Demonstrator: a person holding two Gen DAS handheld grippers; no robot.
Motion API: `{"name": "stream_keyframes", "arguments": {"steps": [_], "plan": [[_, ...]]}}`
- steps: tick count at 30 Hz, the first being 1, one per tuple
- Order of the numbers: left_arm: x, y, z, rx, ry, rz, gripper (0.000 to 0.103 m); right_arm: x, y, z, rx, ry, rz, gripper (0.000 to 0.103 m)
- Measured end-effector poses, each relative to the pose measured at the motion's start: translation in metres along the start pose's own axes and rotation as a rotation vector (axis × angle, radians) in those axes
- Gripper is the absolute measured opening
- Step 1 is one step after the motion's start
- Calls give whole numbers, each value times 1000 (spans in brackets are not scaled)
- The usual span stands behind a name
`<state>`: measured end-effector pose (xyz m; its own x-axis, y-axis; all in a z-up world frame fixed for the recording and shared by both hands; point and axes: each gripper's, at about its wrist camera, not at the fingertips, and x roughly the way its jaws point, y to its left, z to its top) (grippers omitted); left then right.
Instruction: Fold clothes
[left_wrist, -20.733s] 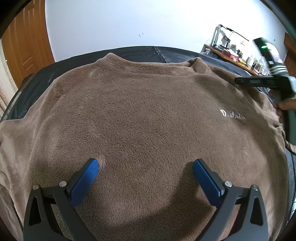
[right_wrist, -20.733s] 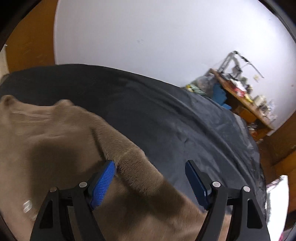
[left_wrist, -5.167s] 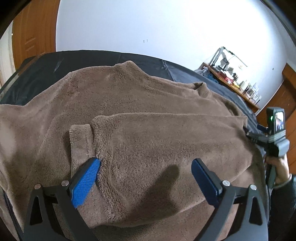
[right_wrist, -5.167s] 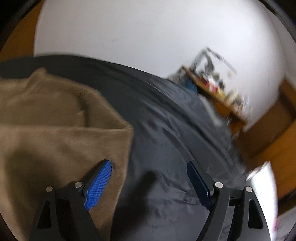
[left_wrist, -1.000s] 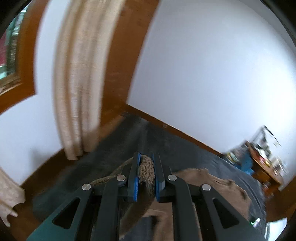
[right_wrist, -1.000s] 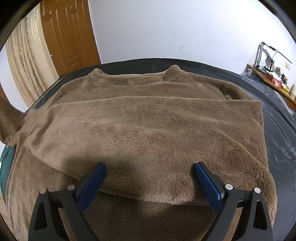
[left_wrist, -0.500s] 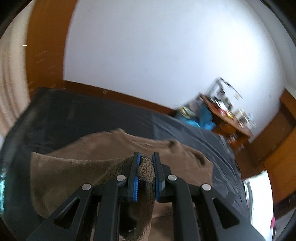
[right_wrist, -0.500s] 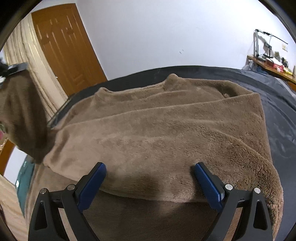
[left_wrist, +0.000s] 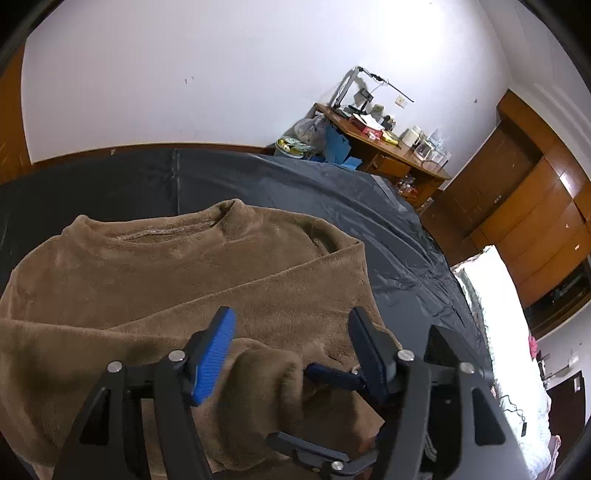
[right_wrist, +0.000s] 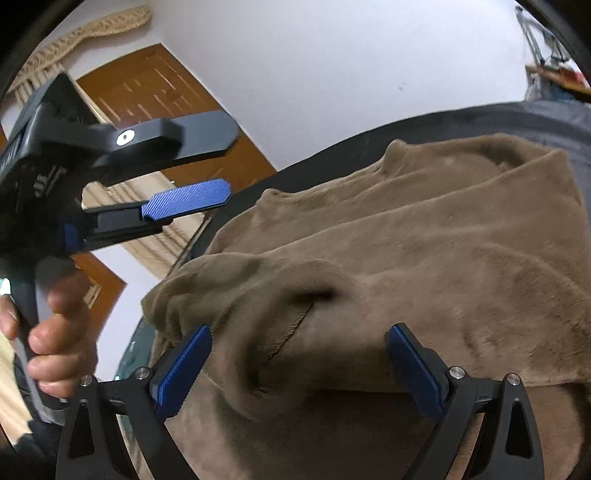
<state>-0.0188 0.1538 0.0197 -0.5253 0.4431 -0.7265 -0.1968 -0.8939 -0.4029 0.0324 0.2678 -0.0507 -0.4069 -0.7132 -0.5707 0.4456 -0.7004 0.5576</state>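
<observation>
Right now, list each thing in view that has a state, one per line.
brown fleece sweater: lying flat on the dark sheet, both sleeves folded across the body.
left gripper: jaws open, holding nothing.
right gripper: jaws open, above the folded sleeve.

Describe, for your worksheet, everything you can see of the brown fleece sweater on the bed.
The brown fleece sweater is thick, plush and fuzzy, with a raised round collar at its far end. It lies flat on a dark sheet, partly folded: one side is laid across the body in a straight-edged flap, and a sleeve lies bunched on top nearer the cameras. The left gripper and right gripper hover above it, jaws open, gripping nothing.
</observation>
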Motion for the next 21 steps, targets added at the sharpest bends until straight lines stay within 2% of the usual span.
{"name": "stream_keyframes", "arguments": {"steps": [1, 4, 10, 13, 16, 18, 20, 21], "plan": [[-4, 5, -1, -16, -10, -3, 77, 1, -1, 0, 9, 3, 4, 98], [-19, 22, -14, -70, -53, 13, 79, 2, -6, -1, 41, 10, 17, 98], [-42, 63, -52, -142, -115, 128, 79, 5, -10, -3, 43, 11, 8, 98], [-45, 72, -73, -139, -140, 213, 79, 5, -7, -4, 11, 5, -14, 98], [-48, 86, -89, -152, -173, 258, 79, 2, -5, -5, -18, -29, -81, 98], [-50, 96, -100, -162, -196, 288, 79, -1, -2, -4, -58, -67, -170, 98], [-49, 109, -106, -193, -209, 286, 80, -2, 0, -5, -93, -94, -266, 98], [-48, 117, -109, -214, -215, 278, 79, -1, -2, -4, -88, -86, -278, 98]]}}
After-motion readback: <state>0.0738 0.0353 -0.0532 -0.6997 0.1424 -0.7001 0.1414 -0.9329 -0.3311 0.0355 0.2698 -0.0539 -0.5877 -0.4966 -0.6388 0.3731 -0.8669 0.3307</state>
